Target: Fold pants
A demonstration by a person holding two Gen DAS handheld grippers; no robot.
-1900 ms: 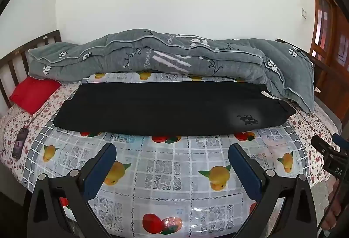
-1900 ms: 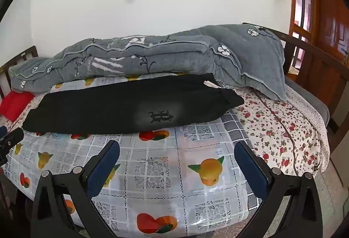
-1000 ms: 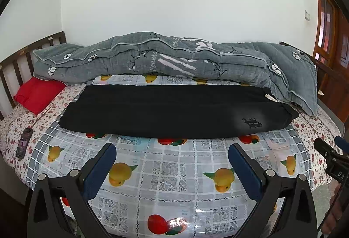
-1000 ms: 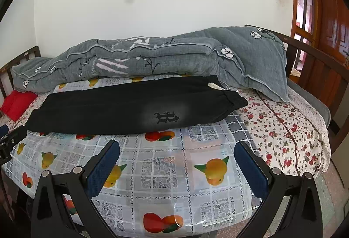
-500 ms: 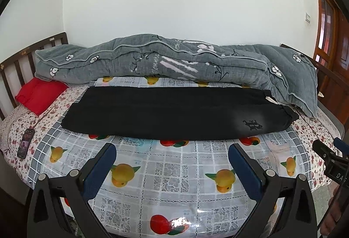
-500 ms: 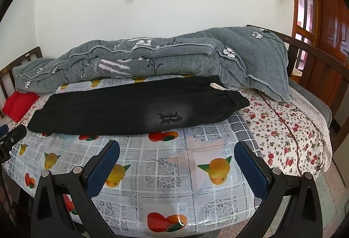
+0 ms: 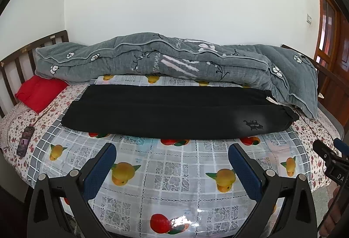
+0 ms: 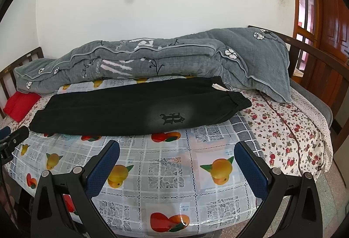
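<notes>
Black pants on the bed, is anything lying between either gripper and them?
Nothing visible does. Only bare fruit-print cloth separates the open left gripper and open right gripper from the black pants. The grey quilt lies behind them.

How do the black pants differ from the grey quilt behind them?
The black pants lie flat and smooth, plain but for one emblem; the grey quilt is heaped and puffy with white flowers. The pants lie on the fruit-print cover, the quilt against the wall. Both stretch lengthwise across the bed.
</notes>
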